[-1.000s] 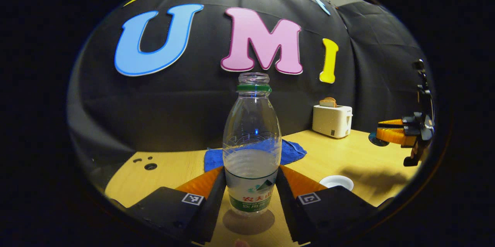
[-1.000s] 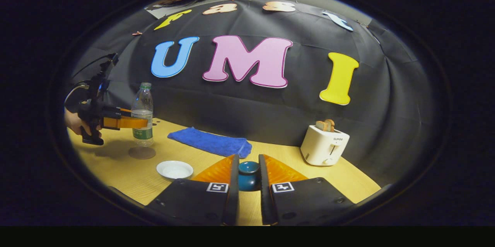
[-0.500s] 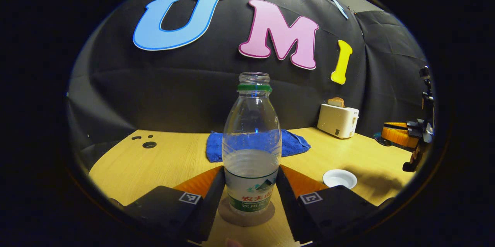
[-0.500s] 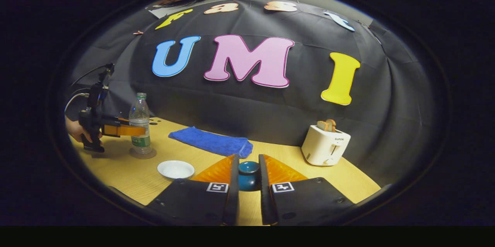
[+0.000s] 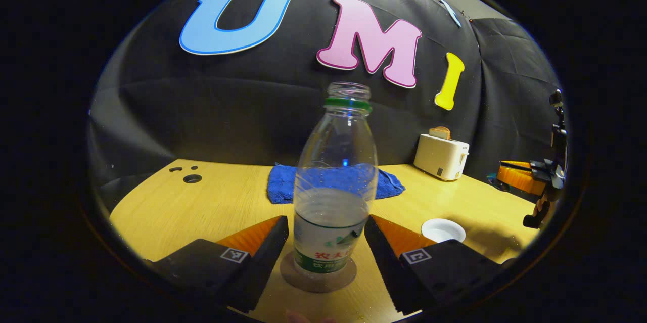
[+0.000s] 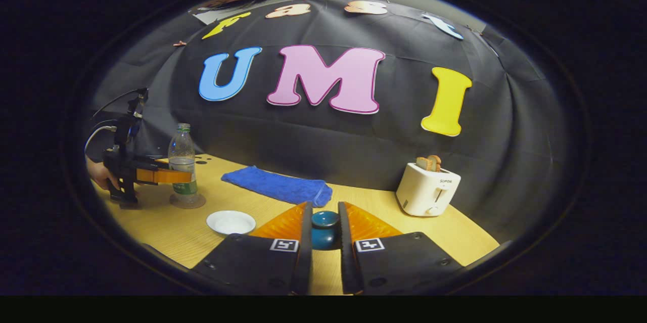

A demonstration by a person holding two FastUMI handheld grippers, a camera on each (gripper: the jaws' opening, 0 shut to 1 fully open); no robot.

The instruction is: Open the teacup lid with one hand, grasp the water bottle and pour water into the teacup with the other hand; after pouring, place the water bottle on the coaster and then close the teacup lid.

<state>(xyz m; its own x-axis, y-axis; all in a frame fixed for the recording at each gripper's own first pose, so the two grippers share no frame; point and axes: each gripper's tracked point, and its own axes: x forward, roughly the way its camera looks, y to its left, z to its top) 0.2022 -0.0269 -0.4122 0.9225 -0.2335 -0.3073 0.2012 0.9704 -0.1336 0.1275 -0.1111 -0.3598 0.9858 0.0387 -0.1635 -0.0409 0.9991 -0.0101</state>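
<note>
Left gripper (image 5: 326,234): fingers spread, both sides clear of the water bottle (image 5: 334,186), which was stood uncapped on the coaster (image 5: 318,275). Right gripper (image 6: 324,234): fingers pinched on the teacup lid (image 6: 324,229), held above the table (image 6: 455,237).

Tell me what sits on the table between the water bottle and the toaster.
In the right gripper view, a blue towel lies between the water bottle and the toaster, along the back of the table.
</note>
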